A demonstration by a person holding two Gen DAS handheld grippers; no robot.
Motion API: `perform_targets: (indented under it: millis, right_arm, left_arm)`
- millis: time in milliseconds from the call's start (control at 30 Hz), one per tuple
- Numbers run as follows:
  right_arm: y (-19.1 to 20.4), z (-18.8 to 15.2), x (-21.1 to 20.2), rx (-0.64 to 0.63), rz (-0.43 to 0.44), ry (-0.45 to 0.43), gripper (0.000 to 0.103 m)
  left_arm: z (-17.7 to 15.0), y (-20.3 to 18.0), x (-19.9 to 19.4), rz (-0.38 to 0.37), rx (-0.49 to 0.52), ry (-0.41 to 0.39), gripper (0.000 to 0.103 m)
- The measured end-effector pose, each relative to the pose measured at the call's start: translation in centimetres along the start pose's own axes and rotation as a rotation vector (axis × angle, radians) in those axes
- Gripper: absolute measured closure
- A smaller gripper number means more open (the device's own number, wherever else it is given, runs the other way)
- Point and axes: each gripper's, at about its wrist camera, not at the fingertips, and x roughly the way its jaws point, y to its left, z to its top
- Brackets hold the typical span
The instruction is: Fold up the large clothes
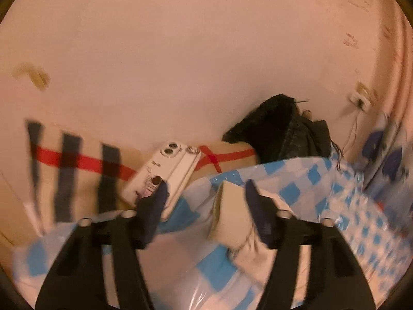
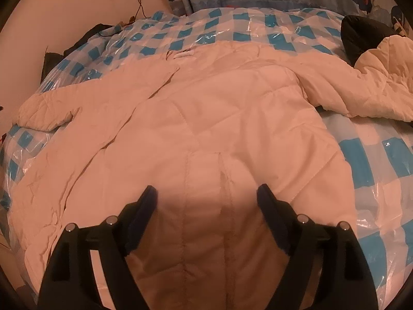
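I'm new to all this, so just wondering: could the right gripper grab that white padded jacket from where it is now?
Probably yes. The right gripper hangs open just over the white jacket, which lies spread on the checked cover, and nothing lies between the open jaws and the fabric.

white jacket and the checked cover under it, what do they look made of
White jacket: looks like a quilted, padded synthetic shell with a matte finish; stitched channels and soft puffy creases show it. Checked cover: blue-and-white checked fabric that seems sealed under clear glossy plastic film, judging by the bright glare streaks and sharp crinkles. The exact fibres cannot be told.
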Motion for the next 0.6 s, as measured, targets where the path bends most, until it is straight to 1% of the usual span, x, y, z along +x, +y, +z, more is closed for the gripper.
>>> perform_targets:
  millis: [33, 67, 133, 167, 200, 267, 300, 333, 367, 400, 433, 500, 533, 567, 600]
  right_arm:
    - [0.0, 0.0, -0.2, 0.002, 0.001, 0.001, 0.025]
    - [-0.1, 0.1, -0.5, 0.009, 0.008, -0.002, 0.025]
    - [-0.4, 0.3, -1.6, 0.029, 0.03, -0.029, 0.025]
    - [-0.9, 0.5, -2.5, 0.046, 0.039, -0.053, 0.025]
    - [-1.5, 0.8, -3.4, 0.068, 0.043, -0.076, 0.025]
    - [-2.8, 1.2, -5.0, 0.112, 0.038, -0.115, 0.021]
    - [-4.1, 1.4, -6.1, 0.139, 0.027, -0.142, 0.02]
    - [-5.3, 1.7, -7.0, 0.161, 0.013, -0.16, 0.02]
    - [-7.3, 1.9, -8.2, 0.195, -0.008, -0.186, 0.02]
    - [-8.6, 2.1, -8.9, 0.221, -0.019, -0.201, 0.019]
    - [-10.8, 2.3, -9.8, 0.266, -0.039, -0.221, 0.019]
    - [-15.0, 2.6, -11.7, 0.358, -0.069, -0.26, 0.019]
    - [-17.7, 2.7, -12.9, 0.417, -0.099, -0.285, 0.019]
    - [-19.1, 2.8, -13.5, 0.449, -0.118, -0.299, 0.019]
    - [-21.9, 3.1, -14.4, 0.505, -0.149, -0.328, 0.019]
  left_arm:
    - [-0.7, -1.1, -1.4, -0.017, 0.057, -0.01, 0.031]
    - [-1.7, -2.5, -2.6, -0.05, 0.118, -0.005, 0.024]
    - [-4.4, -5.1, -4.2, -0.13, 0.23, 0.037, 0.016]
    - [-6.4, -6.9, -4.9, -0.195, 0.289, 0.087, 0.013]
    - [-8.1, -8.0, -5.4, -0.243, 0.331, 0.127, 0.013]
    - [-13.4, -12.0, -5.8, -0.359, 0.416, 0.243, 0.012]
    - [-14.9, -13.0, -5.9, -0.39, 0.434, 0.278, 0.012]
    - [-17.6, -14.8, -5.9, -0.435, 0.452, 0.327, 0.012]
    - [-19.4, -16.4, -5.9, -0.47, 0.452, 0.354, 0.012]
    - [-20.8, -17.2, -6.0, -0.494, 0.444, 0.367, 0.012]
    - [-22.3, -19.1, -6.0, -0.532, 0.4, 0.388, 0.012]
    - [-24.0, -21.3, -6.3, -0.59, 0.331, 0.423, 0.012]
    - [-24.9, -22.9, -6.6, -0.616, 0.286, 0.43, 0.012]
    - [-25.7, -24.0, -7.0, -0.629, 0.263, 0.431, 0.012]
    - [-26.4, -25.6, -7.4, -0.647, 0.233, 0.435, 0.012]
